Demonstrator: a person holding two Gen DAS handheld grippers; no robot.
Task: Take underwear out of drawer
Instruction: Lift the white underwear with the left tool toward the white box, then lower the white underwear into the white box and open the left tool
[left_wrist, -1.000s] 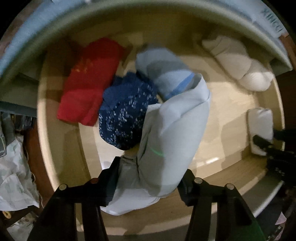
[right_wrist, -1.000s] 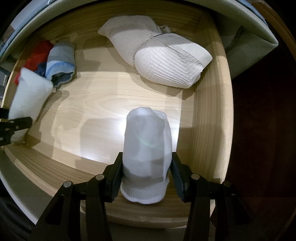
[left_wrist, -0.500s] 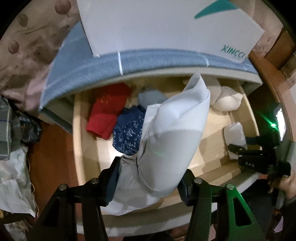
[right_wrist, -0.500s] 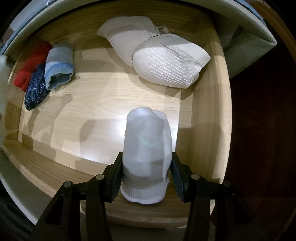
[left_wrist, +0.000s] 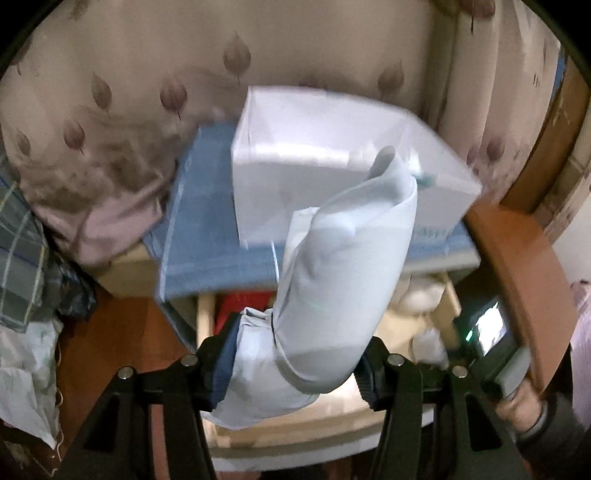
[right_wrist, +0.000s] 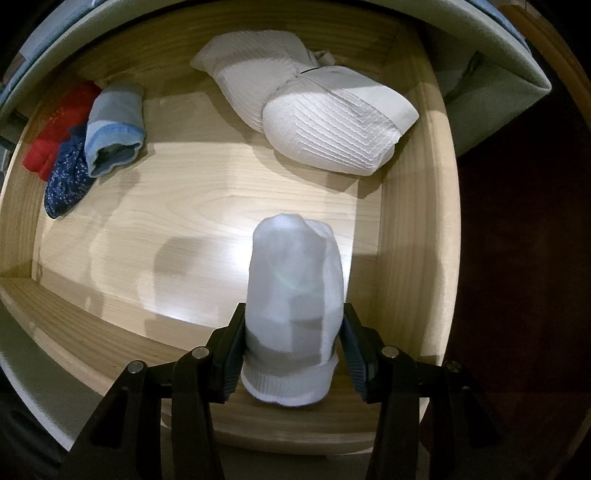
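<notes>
A home bedroom: leaf-patterned curtain (left_wrist: 155, 110), wooden drawer (right_wrist: 413, 229) of rolled clothes.

Wooden drawer (right_wrist: 413, 229): pale plank floor fills the frame centre. Upper centre: two white ribbed bundles (right_wrist: 325, 122), touching. Upper left: red bundle (right_wrist: 55, 129), speckled navy bundle (right_wrist: 66, 177) and light-blue roll (right_wrist: 114, 129), clustered against the left wall.
</notes>
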